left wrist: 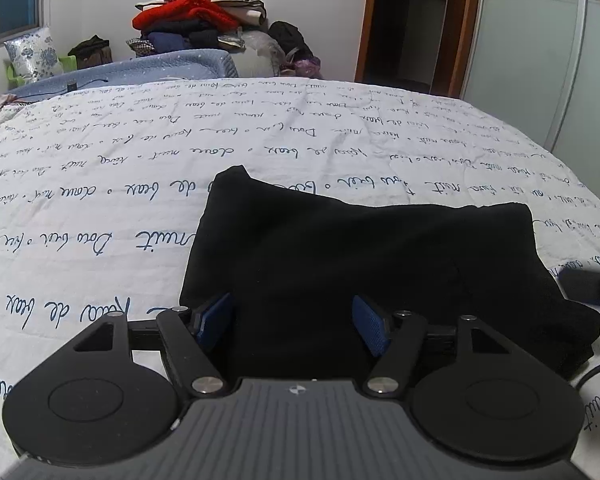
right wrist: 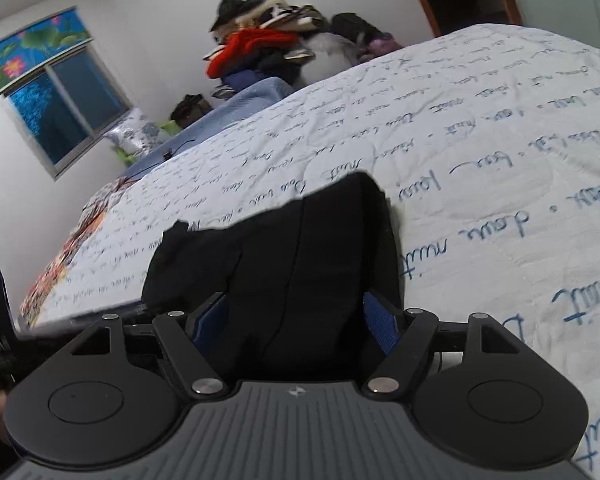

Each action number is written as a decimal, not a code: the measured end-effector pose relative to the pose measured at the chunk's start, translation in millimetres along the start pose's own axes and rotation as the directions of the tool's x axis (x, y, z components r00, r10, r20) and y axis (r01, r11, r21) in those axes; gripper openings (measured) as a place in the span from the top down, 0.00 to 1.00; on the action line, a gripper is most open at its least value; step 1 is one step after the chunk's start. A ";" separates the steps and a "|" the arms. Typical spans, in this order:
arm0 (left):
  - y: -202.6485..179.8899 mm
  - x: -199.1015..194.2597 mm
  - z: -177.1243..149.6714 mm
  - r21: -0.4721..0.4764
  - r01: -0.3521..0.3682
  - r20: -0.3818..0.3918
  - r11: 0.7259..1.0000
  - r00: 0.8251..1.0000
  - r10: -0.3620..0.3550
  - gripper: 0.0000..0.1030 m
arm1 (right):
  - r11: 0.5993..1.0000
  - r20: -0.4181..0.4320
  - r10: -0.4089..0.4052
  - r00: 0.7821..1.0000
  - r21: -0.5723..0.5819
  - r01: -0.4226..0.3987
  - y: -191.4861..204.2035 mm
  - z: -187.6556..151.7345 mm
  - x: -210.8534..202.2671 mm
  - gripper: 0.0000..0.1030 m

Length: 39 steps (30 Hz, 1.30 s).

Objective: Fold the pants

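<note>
The black pants (left wrist: 360,264) lie folded in a thick bundle on the white bedspread with blue script (left wrist: 100,184). My left gripper (left wrist: 294,324) is open just above the bundle's near edge, its blue pads (left wrist: 370,326) spread wide with black cloth between and below them. In the right wrist view the same pants (right wrist: 284,264) fill the middle, and my right gripper (right wrist: 296,324) is open over their near end, blue pads (right wrist: 380,326) apart. Whether either gripper touches the cloth I cannot tell. The right gripper's tip (left wrist: 592,284) shows at the left view's right edge.
A heap of clothes with a red garment (left wrist: 188,16) is piled beyond the bed's far side. A blue cover (left wrist: 140,70) and a flowered pillow (left wrist: 34,56) lie at far left. A doorway (left wrist: 412,20) stands at back right. A window (right wrist: 60,112) is on the left wall.
</note>
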<state>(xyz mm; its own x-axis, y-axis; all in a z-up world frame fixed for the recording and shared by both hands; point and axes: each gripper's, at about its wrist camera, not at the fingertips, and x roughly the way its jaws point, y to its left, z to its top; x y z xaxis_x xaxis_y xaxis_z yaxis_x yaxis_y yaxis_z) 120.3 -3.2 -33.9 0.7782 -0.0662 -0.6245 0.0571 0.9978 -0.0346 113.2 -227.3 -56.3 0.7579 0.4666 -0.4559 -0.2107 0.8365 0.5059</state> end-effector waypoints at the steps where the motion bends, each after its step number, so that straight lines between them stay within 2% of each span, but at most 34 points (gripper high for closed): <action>1: -0.4 0.0 0.0 0.001 -0.002 0.000 1.000 1.000 0.002 0.31 | 1.000 0.025 0.003 1.000 -0.013 -0.002 4.8 3.0 -7.2 0.28; 3: -1.7 -0.1 0.1 0.004 -0.008 0.001 1.000 1.000 0.008 0.31 | 0.999 0.041 0.023 0.999 -0.034 -0.021 14.6 8.4 -13.0 0.28; 5: -2.4 0.7 0.5 0.008 -0.010 0.000 1.000 1.000 0.010 0.30 | 0.998 0.018 0.048 0.999 -0.047 -0.047 22.7 6.7 -8.4 0.27; 6: -2.5 1.3 0.6 0.007 -0.010 0.000 1.000 1.000 0.010 0.30 | 0.998 -0.007 0.049 0.999 -0.050 -0.049 24.4 3.4 -2.1 0.23; 8: -1.3 1.9 0.4 0.007 -0.005 0.000 1.000 1.000 0.005 0.30 | 0.999 -0.084 0.021 0.996 -0.045 -0.025 20.2 -6.3 16.9 0.21; 11: -1.1 -0.7 1.0 0.023 -0.003 -0.004 1.000 1.000 0.003 0.31 | 0.995 -0.047 0.037 0.998 -0.094 -0.041 18.7 -16.2 17.8 0.21; 15: 3.2 -28.1 0.8 -0.012 0.001 0.012 1.000 1.000 -0.001 0.33 | 0.998 -0.043 -0.001 0.999 -0.063 -0.002 27.1 -11.0 5.3 0.20; 17: 3.8 -49.4 -4.1 -0.019 0.003 0.041 1.000 0.999 -0.002 0.31 | 0.999 0.015 -0.001 1.000 -0.051 0.002 33.9 -15.3 -15.1 0.20; 20: 0.3 -75.0 -14.3 0.002 -0.012 0.065 1.000 0.998 0.012 0.27 | 0.996 0.081 0.018 0.997 -0.092 -0.010 47.4 -32.5 -40.7 0.20; 24: -5.2 -95.5 -31.0 0.004 -0.041 0.056 0.999 0.998 0.041 0.26 | 0.977 0.079 -0.116 0.990 -0.170 0.128 63.6 -54.7 -51.5 0.20; 26: -6.6 -100.5 -40.8 0.010 -0.045 0.036 0.999 0.998 0.044 0.25 | 0.969 0.063 -0.171 0.983 -0.169 0.180 66.2 -63.5 -52.6 0.20; 31: -2.4 -112.9 -64.7 -0.004 -0.065 -0.006 0.998 0.998 0.065 0.25 | 0.981 0.048 -0.154 0.987 -0.115 0.159 66.9 -75.1 -67.2 0.20; 35: -0.8 -125.6 -84.9 -0.010 -0.070 -0.011 0.998 0.998 0.069 0.25 | 0.980 0.078 -0.143 0.987 -0.130 0.152 76.1 -86.7 -93.2 0.20; 39: -3.0 -136.2 -103.3 -0.011 -0.071 -0.013 0.997 0.997 0.071 0.25 | 0.965 0.072 -0.181 0.981 -0.179 0.191 86.8 -107.8 -111.0 0.20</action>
<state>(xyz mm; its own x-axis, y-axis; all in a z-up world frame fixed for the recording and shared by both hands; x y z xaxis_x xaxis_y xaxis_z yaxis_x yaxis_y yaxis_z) -50.5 3.8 -29.3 0.7719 0.0052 -0.6357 -0.0056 1.0000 0.0014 -55.8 -175.5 -40.7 0.8262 0.2858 -0.4856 -0.1693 0.9479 0.2699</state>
